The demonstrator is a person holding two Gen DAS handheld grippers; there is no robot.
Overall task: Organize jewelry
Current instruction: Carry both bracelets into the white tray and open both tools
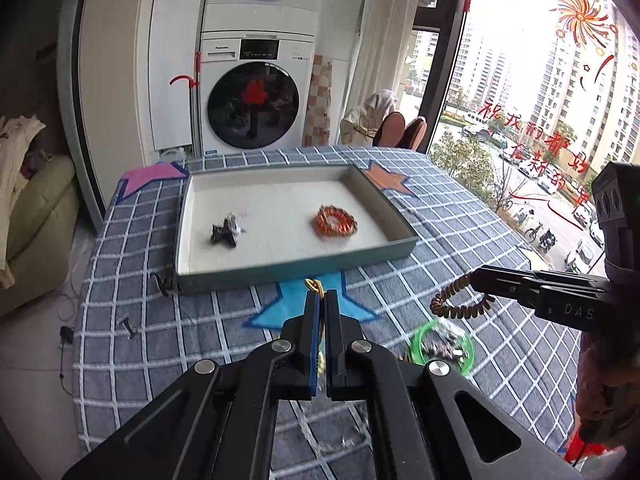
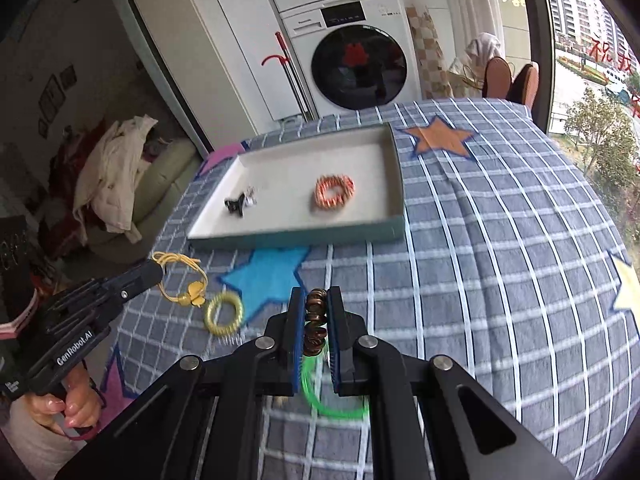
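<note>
A shallow tray [image 1: 208, 276] [image 2: 304, 236] with a white floor sits on the checked cloth. In it lie an orange coil hair tie [image 1: 335, 221] [image 2: 334, 192] and a black clip [image 1: 226, 231] [image 2: 237, 205]. My left gripper [image 1: 322, 296] [image 2: 158, 270] is shut on a yellow string bracelet [image 2: 180, 280] with a butterfly charm; it hangs in front of the tray. My right gripper [image 2: 317, 294] [image 1: 478, 276] is shut on a brown coil hair tie [image 1: 456, 304] [image 2: 315, 322], held above the cloth to the right.
A yellow coil tie [image 2: 223, 314] and a green ring [image 1: 442, 346] [image 2: 332, 400] lie on the cloth near me. Small dark items [image 1: 164, 282] [image 1: 129, 326] lie left of the tray. A washing machine [image 1: 256, 92] stands behind, a window [image 1: 540, 100] at right.
</note>
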